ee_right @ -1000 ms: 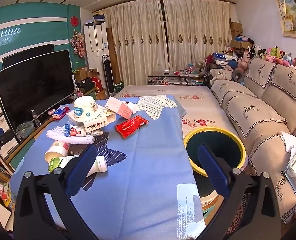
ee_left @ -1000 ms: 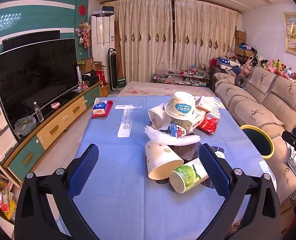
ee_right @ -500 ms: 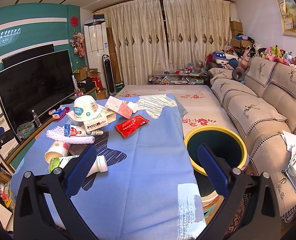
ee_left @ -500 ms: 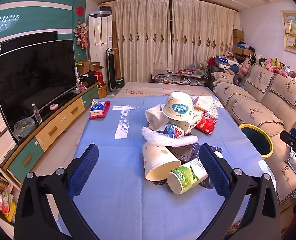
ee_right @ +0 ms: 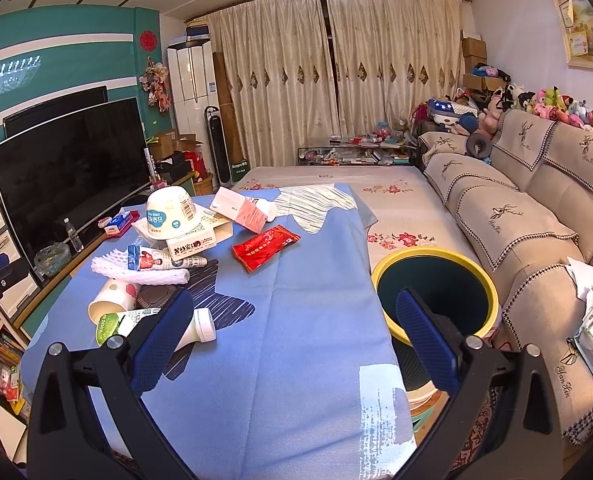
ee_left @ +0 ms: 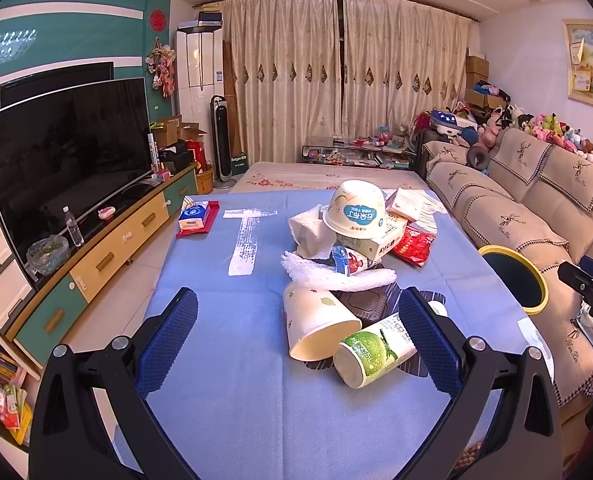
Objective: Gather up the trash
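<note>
A pile of trash lies on the blue tablecloth (ee_left: pixel 224 392): an upturned white bowl (ee_left: pixel 356 210), a white foam net (ee_left: pixel 336 276), a paper cup (ee_left: pixel 316 324) on its side, a green-labelled bottle (ee_left: pixel 370 354), a red packet (ee_left: pixel 410 246) and a carton. My left gripper (ee_left: pixel 296 344) is open, hovering just before the cup and bottle. My right gripper (ee_right: pixel 292 340) is open and empty above the cloth, between the bottle (ee_right: pixel 152 320) and the yellow-rimmed bin (ee_right: pixel 432 292).
The bin (ee_left: pixel 514 280) stands at the table's right edge, against a beige sofa (ee_right: pixel 536 216). A tissue pack (ee_left: pixel 194 216) lies at the far left of the cloth. A TV (ee_left: pixel 64 152) on a low cabinet runs along the left.
The left gripper has drifted slightly nearer the cup and bottle. The right gripper has hardly moved. Both stay open.
</note>
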The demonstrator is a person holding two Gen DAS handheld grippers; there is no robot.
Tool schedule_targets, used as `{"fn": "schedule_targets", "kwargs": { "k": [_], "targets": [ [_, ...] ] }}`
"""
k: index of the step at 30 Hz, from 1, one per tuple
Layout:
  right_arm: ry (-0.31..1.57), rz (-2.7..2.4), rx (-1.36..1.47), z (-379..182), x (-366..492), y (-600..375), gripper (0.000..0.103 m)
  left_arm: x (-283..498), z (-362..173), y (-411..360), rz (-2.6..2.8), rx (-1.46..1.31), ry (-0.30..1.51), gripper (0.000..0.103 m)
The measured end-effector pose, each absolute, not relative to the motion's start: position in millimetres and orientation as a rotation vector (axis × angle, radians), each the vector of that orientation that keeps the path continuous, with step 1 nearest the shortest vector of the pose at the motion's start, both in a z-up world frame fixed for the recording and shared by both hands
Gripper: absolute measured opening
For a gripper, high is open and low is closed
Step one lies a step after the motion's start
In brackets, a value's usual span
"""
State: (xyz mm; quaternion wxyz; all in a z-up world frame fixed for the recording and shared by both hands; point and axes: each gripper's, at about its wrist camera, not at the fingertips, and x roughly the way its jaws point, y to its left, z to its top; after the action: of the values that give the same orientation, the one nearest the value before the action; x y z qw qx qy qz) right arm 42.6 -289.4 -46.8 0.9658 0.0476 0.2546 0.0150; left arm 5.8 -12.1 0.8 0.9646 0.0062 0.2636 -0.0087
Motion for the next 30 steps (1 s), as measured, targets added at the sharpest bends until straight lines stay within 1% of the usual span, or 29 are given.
{"fn": "schedule_targets", "kwargs": {
  "k": [30],
  "targets": [
    [0.519, 0.029, 0.1, -49.5, 44.5, -289.7, 0.097, 10.4, -5.7, -16.7, -0.022, 0.023, 0.551, 0.099]
  ]
}}
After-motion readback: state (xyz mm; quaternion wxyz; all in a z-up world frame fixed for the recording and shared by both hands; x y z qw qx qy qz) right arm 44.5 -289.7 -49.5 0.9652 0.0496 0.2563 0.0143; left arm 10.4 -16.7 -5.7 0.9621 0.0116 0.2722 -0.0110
